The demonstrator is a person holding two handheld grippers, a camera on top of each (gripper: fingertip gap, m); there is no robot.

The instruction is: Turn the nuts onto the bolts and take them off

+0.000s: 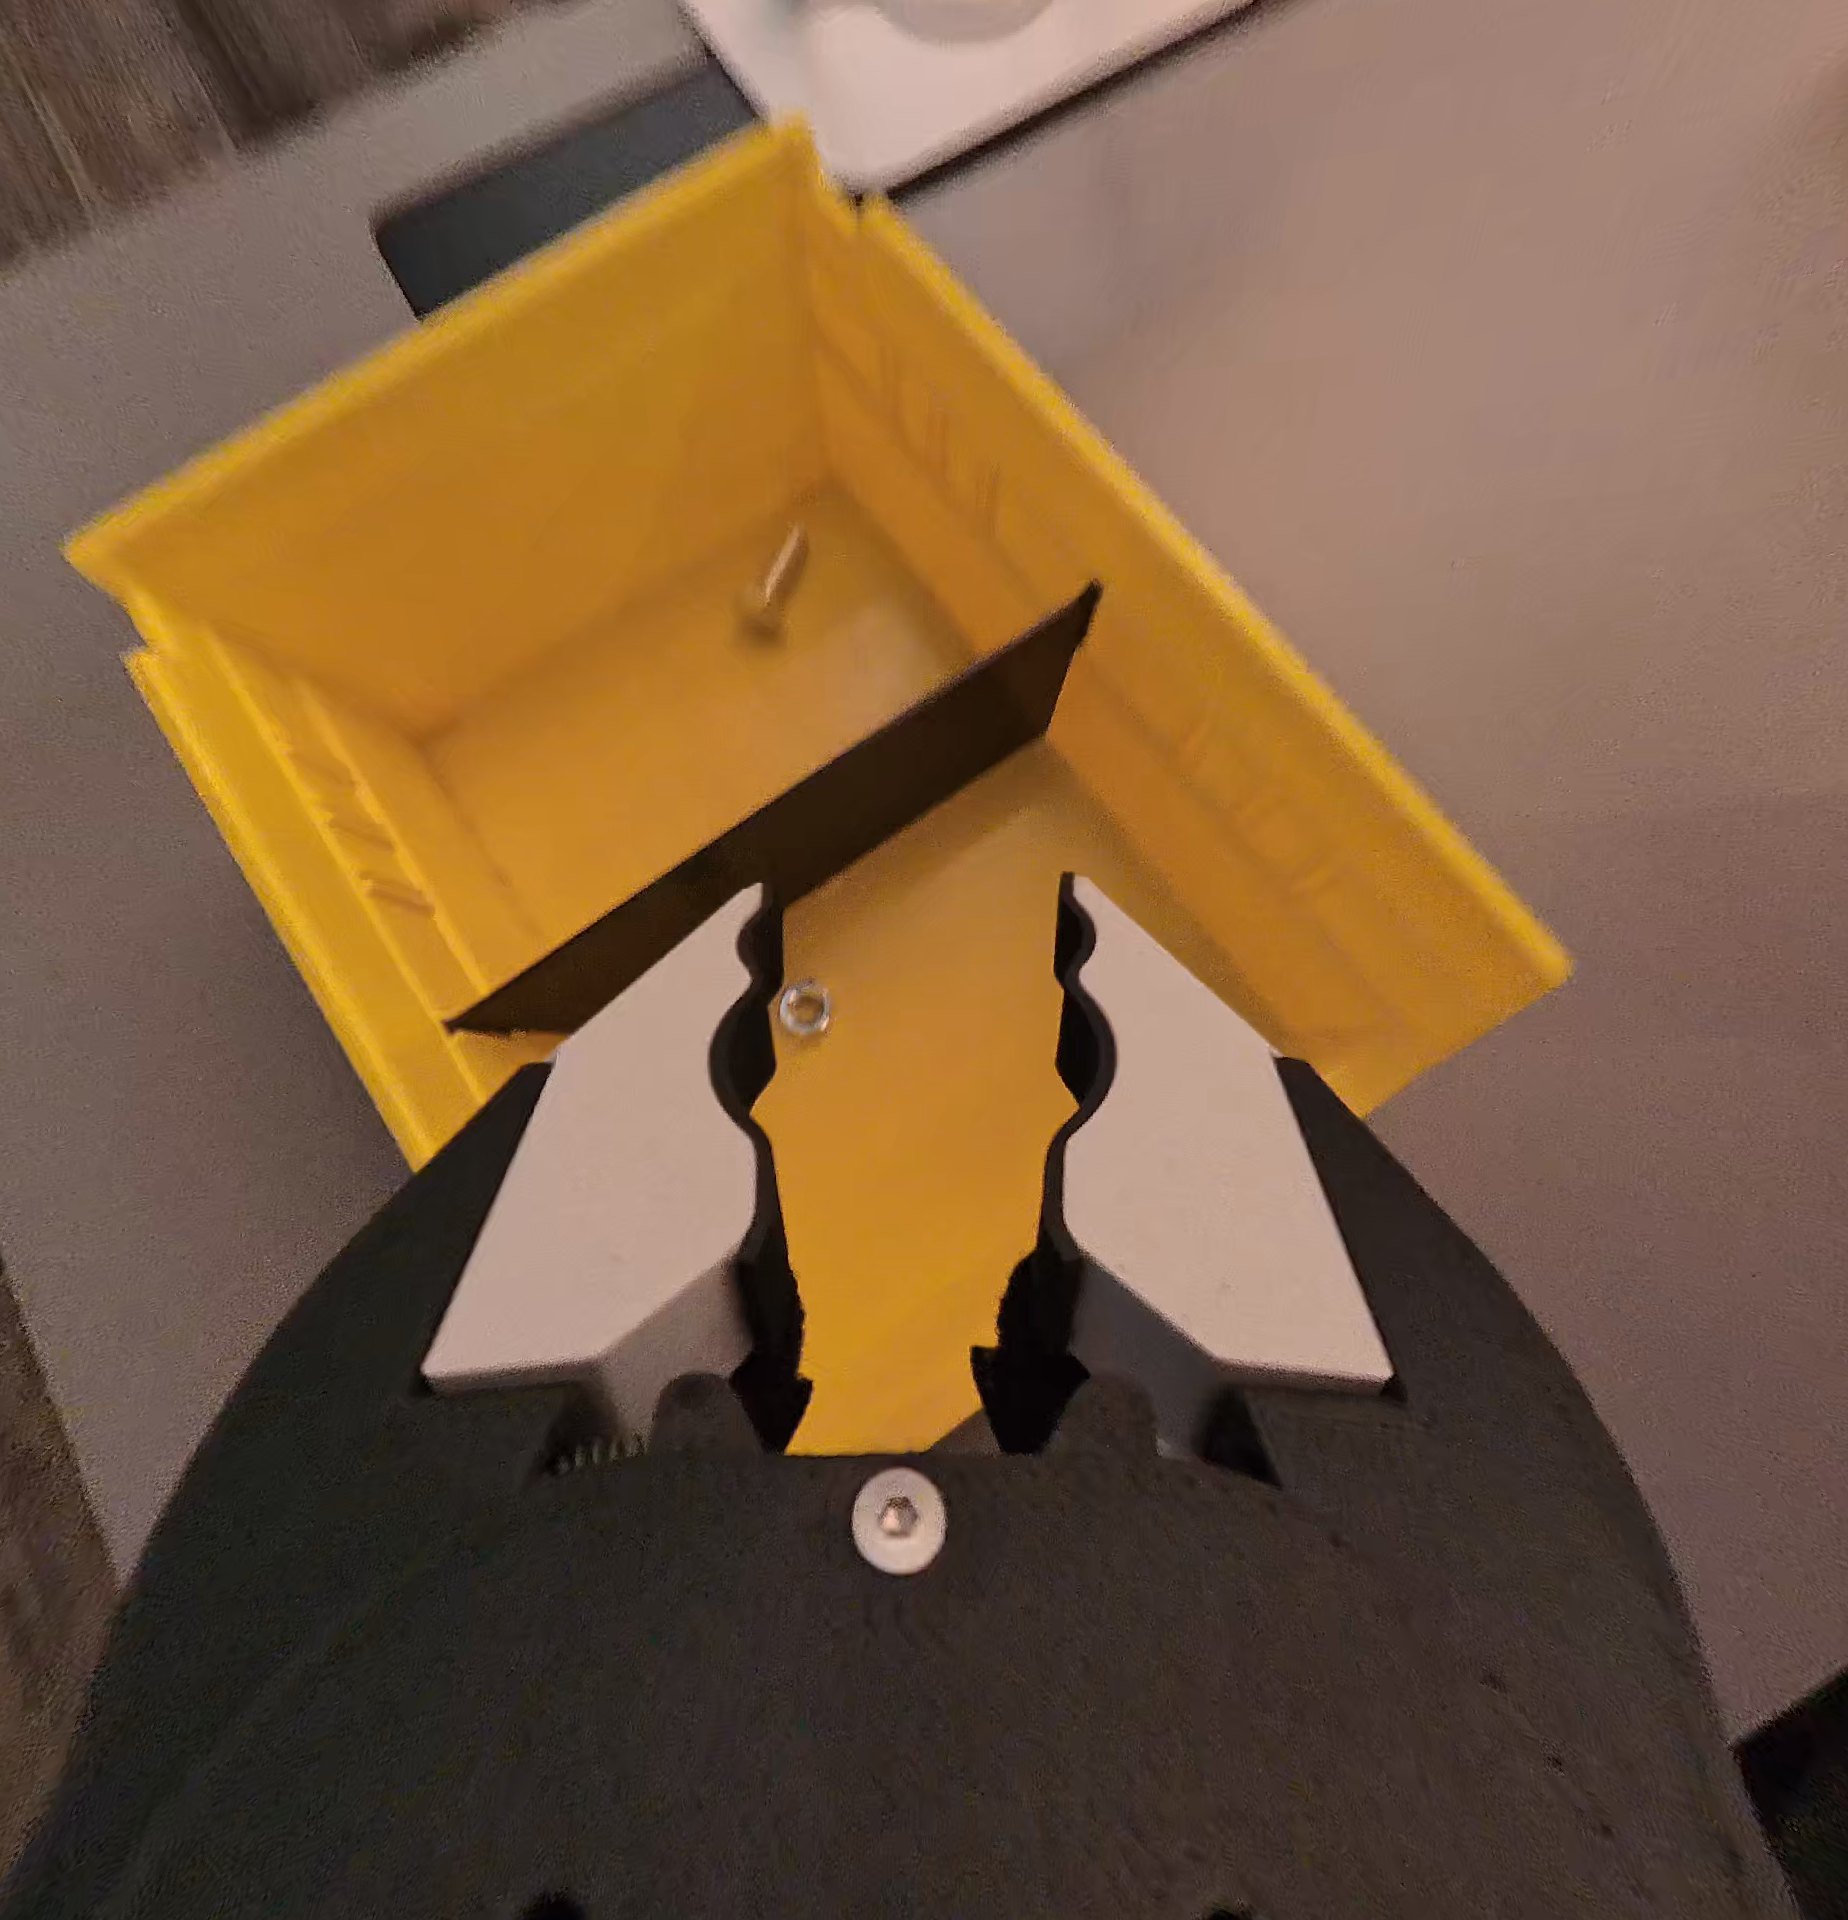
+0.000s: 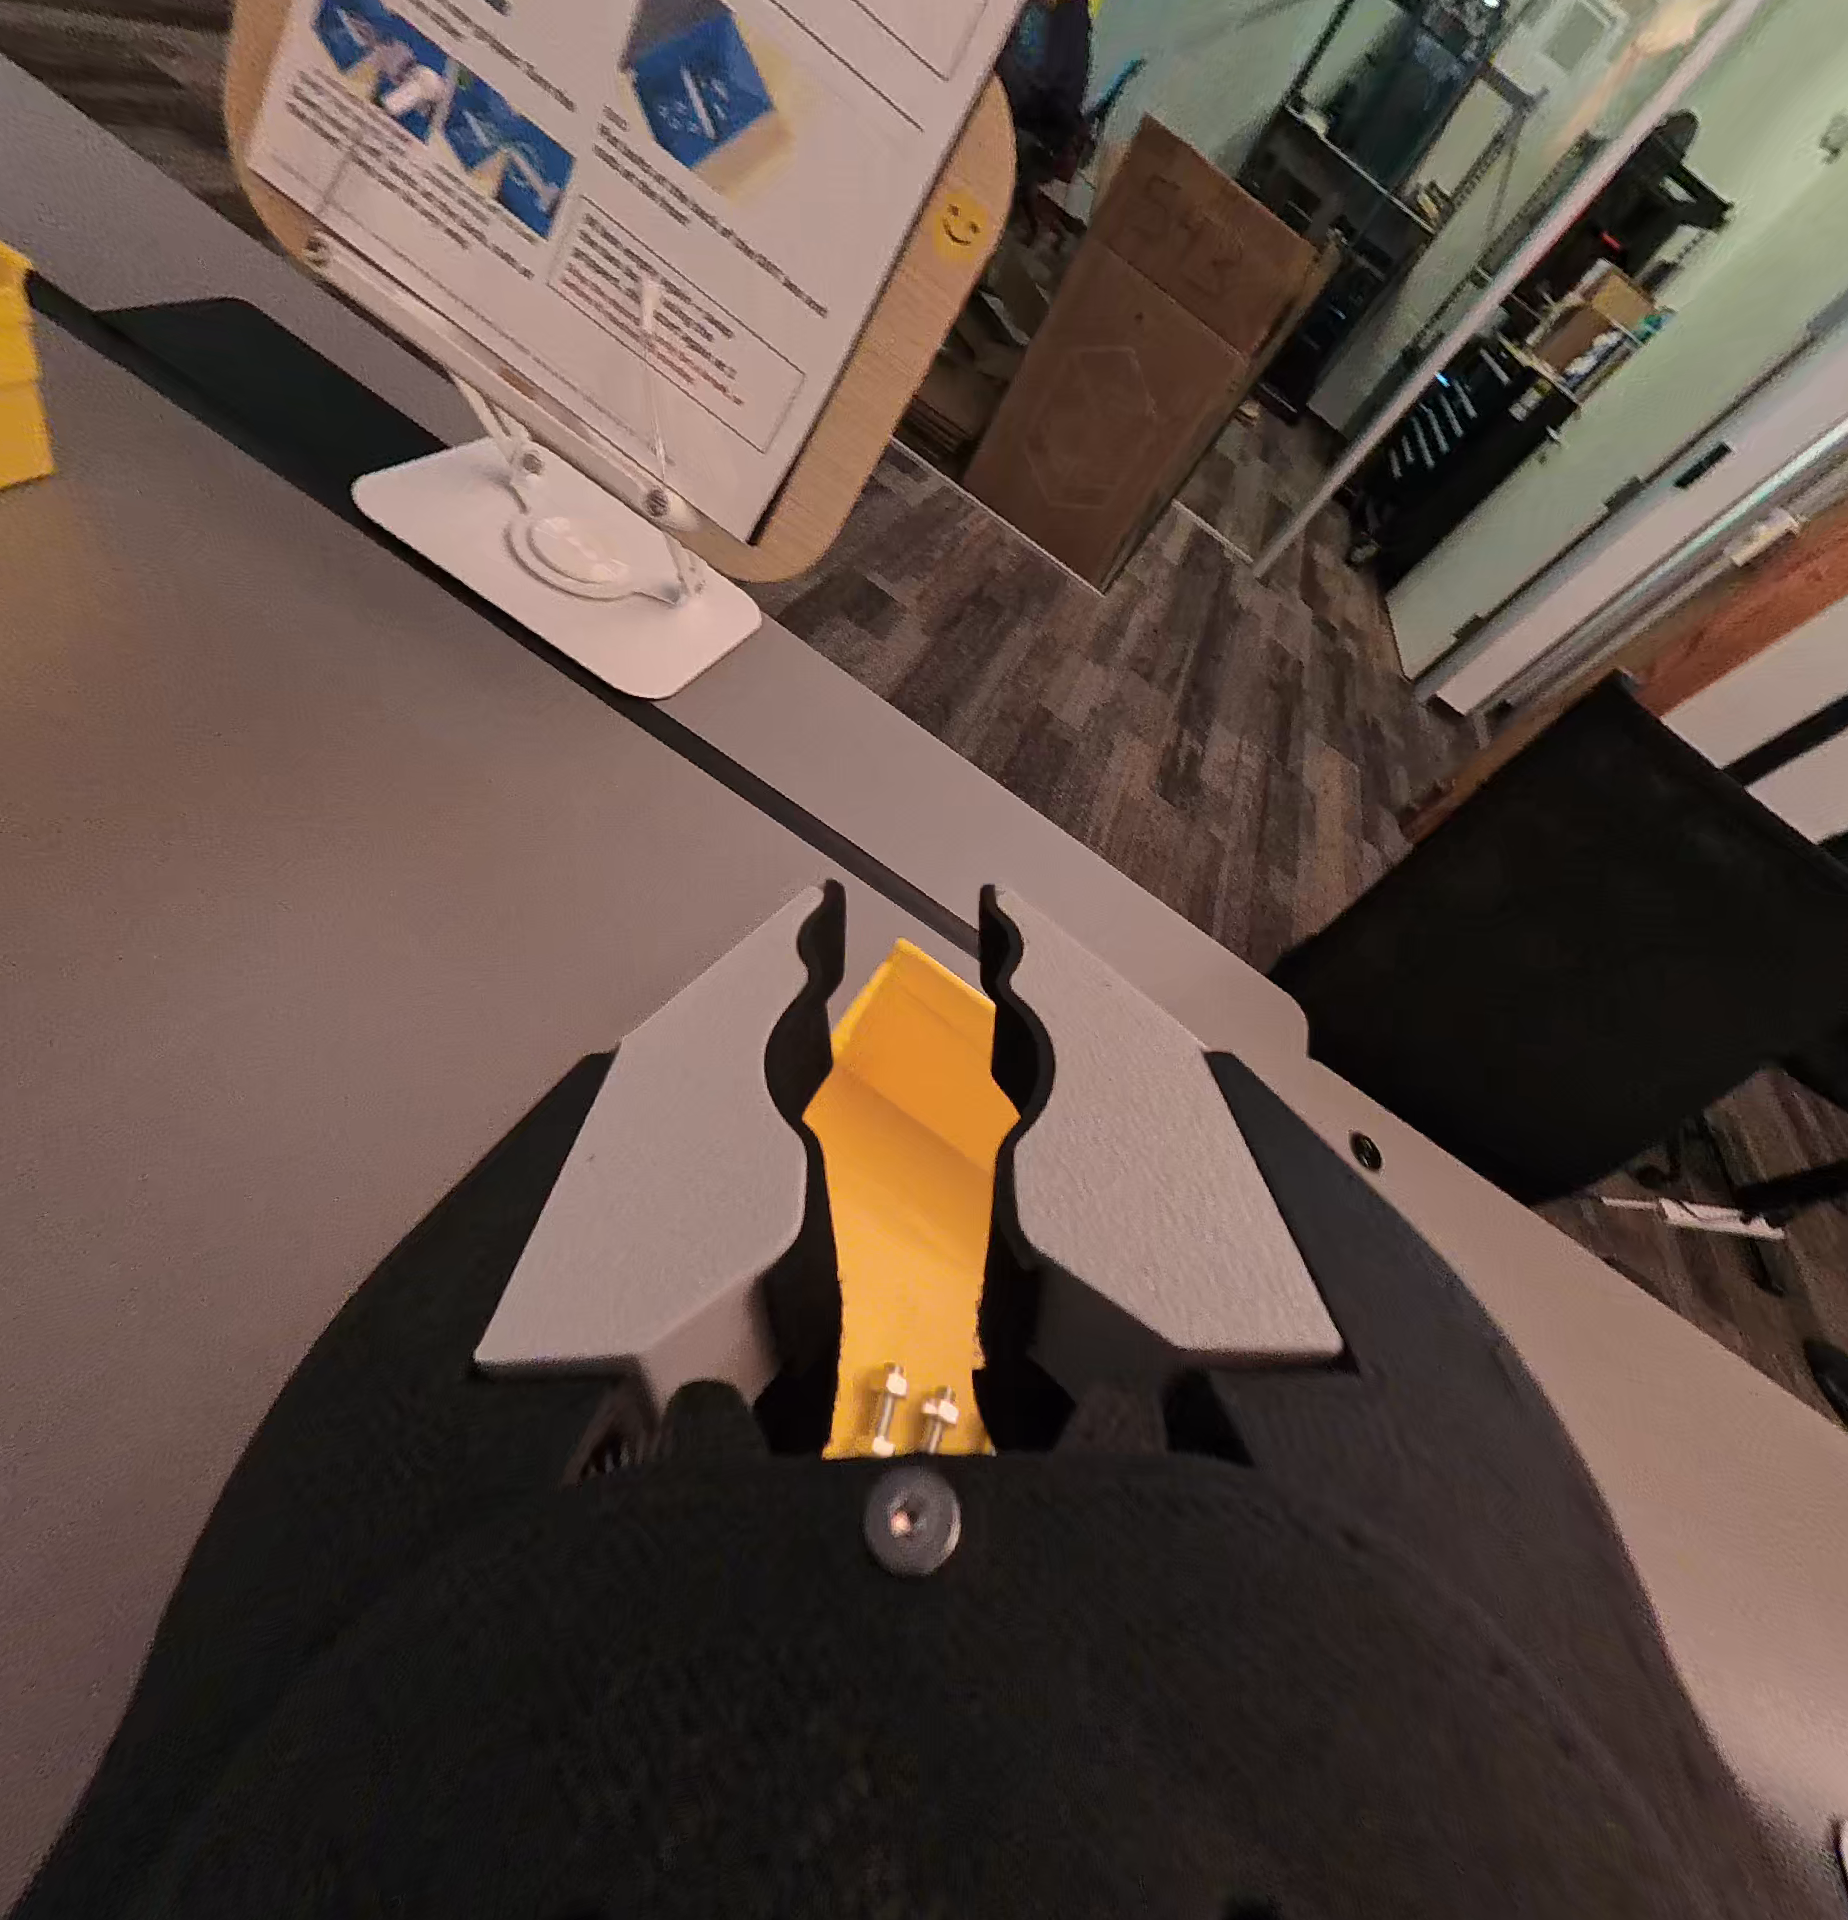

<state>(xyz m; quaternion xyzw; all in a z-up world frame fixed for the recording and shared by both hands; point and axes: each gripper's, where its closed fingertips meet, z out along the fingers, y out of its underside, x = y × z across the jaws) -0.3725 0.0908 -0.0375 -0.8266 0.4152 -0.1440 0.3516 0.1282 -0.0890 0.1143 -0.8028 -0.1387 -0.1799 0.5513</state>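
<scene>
Both grippers are held open and empty above yellow bins

The small nut (image 1: pixel 806 1008) beside the left gripper (image 1: pixel 912 894) could be knocked aside; the right gripper (image 2: pixel 912 904) is poised over two assembled bolts (image 2: pixel 909 1405)

Two yellow plastic bins show across the views: one open rectangular bin (image 1: pixel 608 436) in the left wrist view, parted into two compartments by a single black flat divider (image 1: pixel 847 800), and one under the right gripper, its yellow wall (image 2: pixel 915 1049) seen between the fingers. The divided bin holds one small silver hex nut (image 1: pixel 804 1008) in the near compartment and one short metal bolt (image 1: pixel 774 592) in the far one. The other bin holds two silver bolts with nuts threaded on them (image 2: pixel 912 1405), lying side by side.
</scene>
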